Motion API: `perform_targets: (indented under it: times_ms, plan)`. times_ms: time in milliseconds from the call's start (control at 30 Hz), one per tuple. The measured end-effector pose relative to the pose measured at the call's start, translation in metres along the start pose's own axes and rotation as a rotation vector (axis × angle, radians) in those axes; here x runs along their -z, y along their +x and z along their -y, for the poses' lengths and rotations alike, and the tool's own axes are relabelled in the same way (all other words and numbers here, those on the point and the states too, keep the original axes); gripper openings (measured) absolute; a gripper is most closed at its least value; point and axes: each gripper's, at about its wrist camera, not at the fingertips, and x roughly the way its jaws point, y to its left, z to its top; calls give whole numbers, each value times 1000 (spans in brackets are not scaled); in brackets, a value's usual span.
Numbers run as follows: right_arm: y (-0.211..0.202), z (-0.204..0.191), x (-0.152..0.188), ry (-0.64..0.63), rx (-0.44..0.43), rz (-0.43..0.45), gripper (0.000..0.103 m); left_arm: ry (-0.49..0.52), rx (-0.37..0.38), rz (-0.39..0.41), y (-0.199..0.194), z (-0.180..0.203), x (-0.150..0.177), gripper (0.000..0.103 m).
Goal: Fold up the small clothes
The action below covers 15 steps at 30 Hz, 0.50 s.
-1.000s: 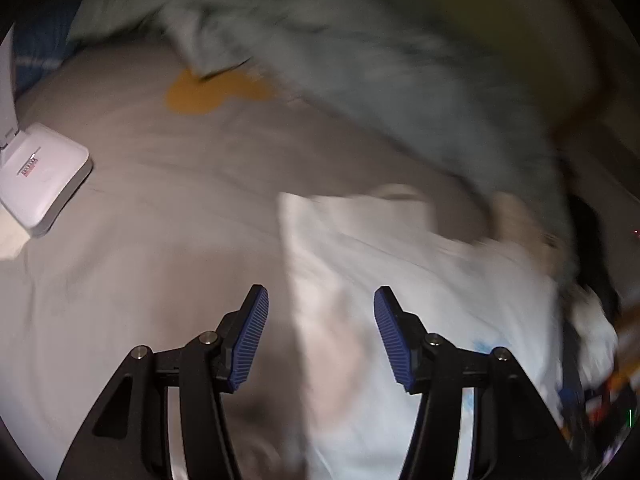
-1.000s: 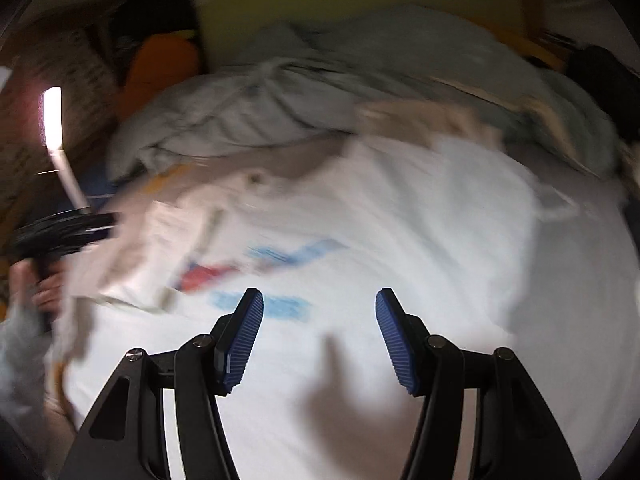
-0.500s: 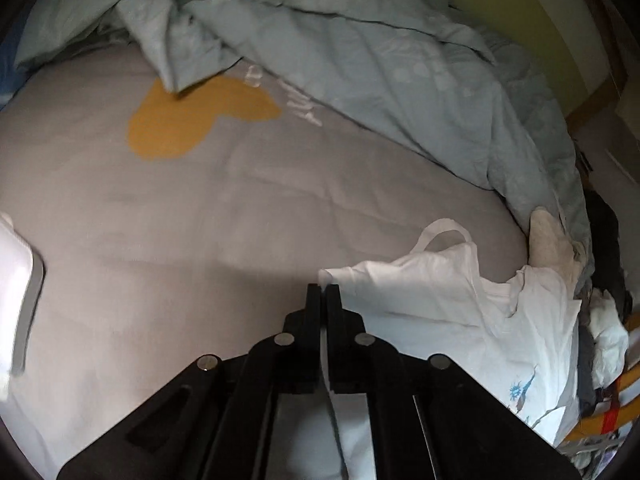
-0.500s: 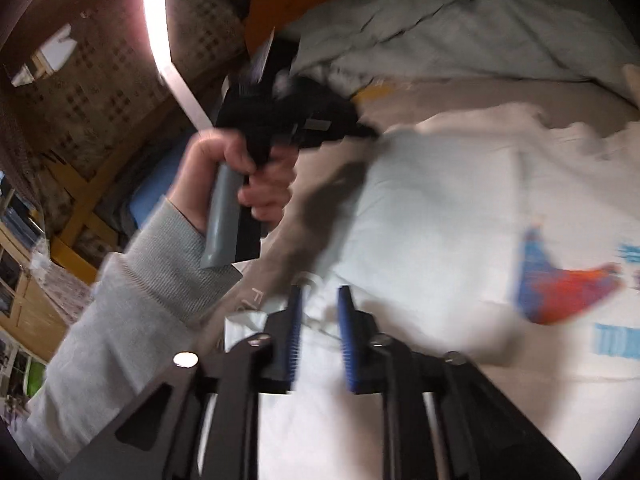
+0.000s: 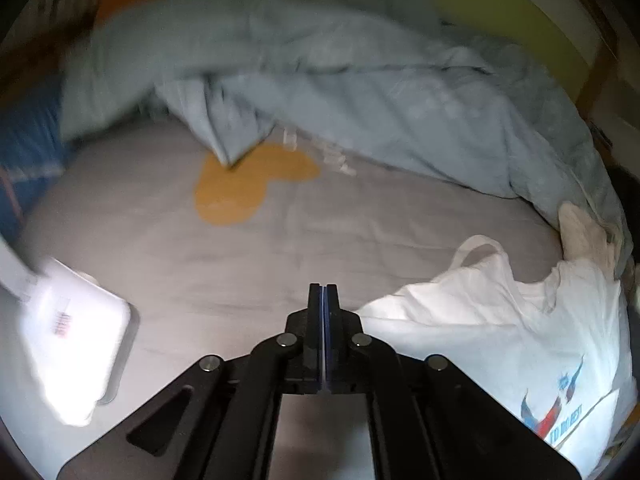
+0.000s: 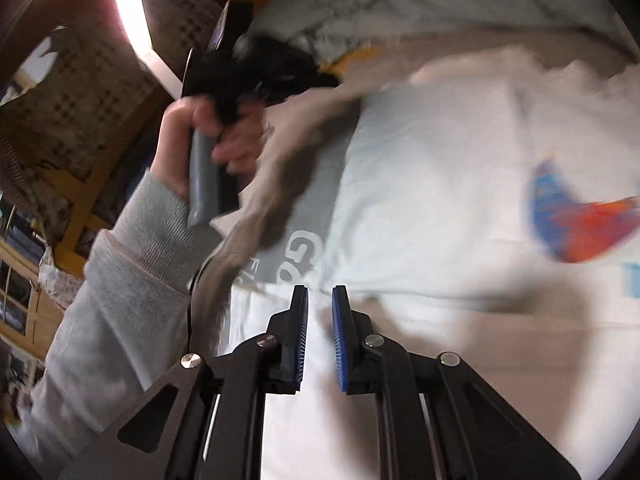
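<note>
Trouble could come from my weak hold. My left gripper (image 5: 324,300) is pressed fully closed, with the white T-shirt (image 5: 500,340) at its 3 o'clock, maybe pinched. My right gripper (image 6: 320,312) is nearly closed around the shirt's hem, which could slide out and bunch.

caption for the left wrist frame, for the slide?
Left gripper shut at the white T-shirt's edge on a grey bedsheet, rumpled blue duvet behind.
</note>
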Motion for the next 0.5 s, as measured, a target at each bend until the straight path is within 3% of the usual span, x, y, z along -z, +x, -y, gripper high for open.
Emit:
perform_targets:
  times_ms: [100, 233, 300, 367, 500]
  plan:
    - [-61, 24, 7, -28, 148, 67, 33, -25, 115, 18, -33, 17, 7, 0]
    - [-140, 72, 10, 1, 372, 143, 34, 119, 42, 111, -81, 76, 43, 8]
    - [-190, 106, 16, 65, 429, 215, 38, 147, 26, 164, -104, 103, 67, 21]
    - [-228, 132, 25, 116, 487, 293, 50, 143, 54, 204, -122, 129, 87, 38]
    - [-299, 213, 29, 283, 605, 444, 51, 158, 81, 250, -137, 184, 115, 66]
